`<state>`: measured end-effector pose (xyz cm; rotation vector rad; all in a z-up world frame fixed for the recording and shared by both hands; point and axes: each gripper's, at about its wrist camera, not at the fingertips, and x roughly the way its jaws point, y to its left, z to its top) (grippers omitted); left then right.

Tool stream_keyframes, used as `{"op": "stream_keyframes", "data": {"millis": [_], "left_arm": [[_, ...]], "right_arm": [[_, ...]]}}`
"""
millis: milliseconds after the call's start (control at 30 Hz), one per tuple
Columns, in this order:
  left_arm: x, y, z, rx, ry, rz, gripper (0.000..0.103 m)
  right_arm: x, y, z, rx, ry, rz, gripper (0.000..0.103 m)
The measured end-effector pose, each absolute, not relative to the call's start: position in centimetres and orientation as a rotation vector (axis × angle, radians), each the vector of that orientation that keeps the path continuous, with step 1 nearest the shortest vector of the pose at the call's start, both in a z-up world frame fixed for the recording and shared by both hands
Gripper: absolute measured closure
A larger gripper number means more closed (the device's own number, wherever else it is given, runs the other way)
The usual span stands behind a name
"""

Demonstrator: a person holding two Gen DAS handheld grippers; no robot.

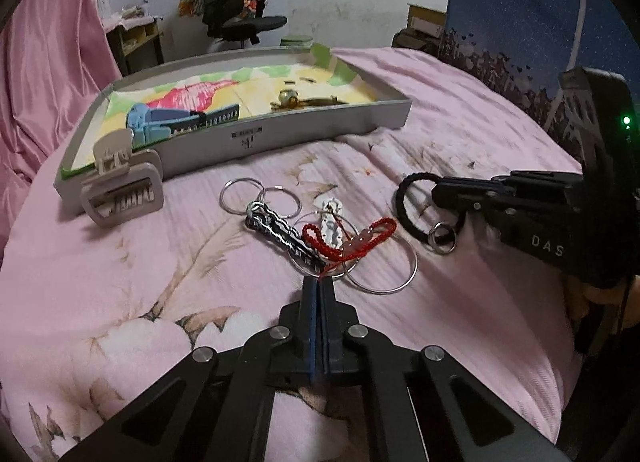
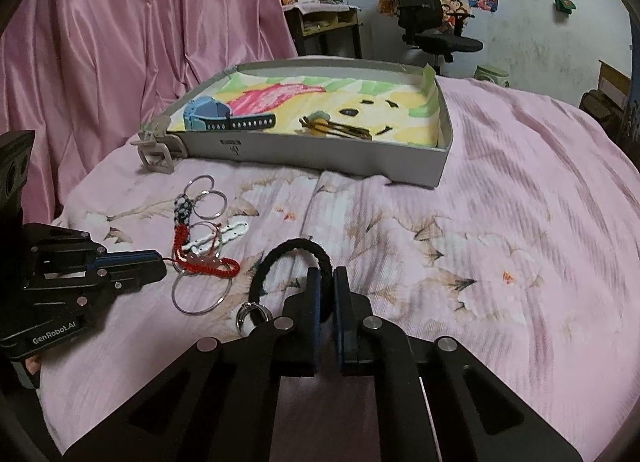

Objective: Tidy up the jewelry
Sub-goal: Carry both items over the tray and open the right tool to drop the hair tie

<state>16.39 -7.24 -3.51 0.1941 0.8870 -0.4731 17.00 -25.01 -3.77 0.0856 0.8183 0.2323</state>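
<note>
Now black hair tie (image 2: 294, 258) between right jaws

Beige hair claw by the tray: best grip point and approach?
My judgement: take the beige hair claw across its raised top tab, coming from above. It leans against the tray wall's front corner, so the rear is blocked; the tab stands up, free of bedspread and teeth.
</note>
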Motion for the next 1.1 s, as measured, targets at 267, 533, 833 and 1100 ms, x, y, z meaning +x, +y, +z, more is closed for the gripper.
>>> {"op": "stream_keyframes", "data": {"millis": [267,533,833,1100], "left_arm": [[16.1,-5.6,-1.1,0.077,0.776,-0.471,0.101],[16.2,-4.9,1.5,-0.013,0.677,-0.499,0.101],[19.4,-4.8,4.8,-0.073,0.592,-0.479,0.101],[25.3,-4.9,5.8,-0.128,0.555,-0.401,0.101]], "right_arm": [[16.0,-25.2,-1.9,0.088,0.693,0.242,0.098],[15.4,-25.1,0.6,0.086,0.526,0.252,0.098],[18.4,-25.2,3.0,0.121,0.393,0.235,0.098],[23.8,-25.0,3.1,0.154,0.367,0.217,0.098]]}}
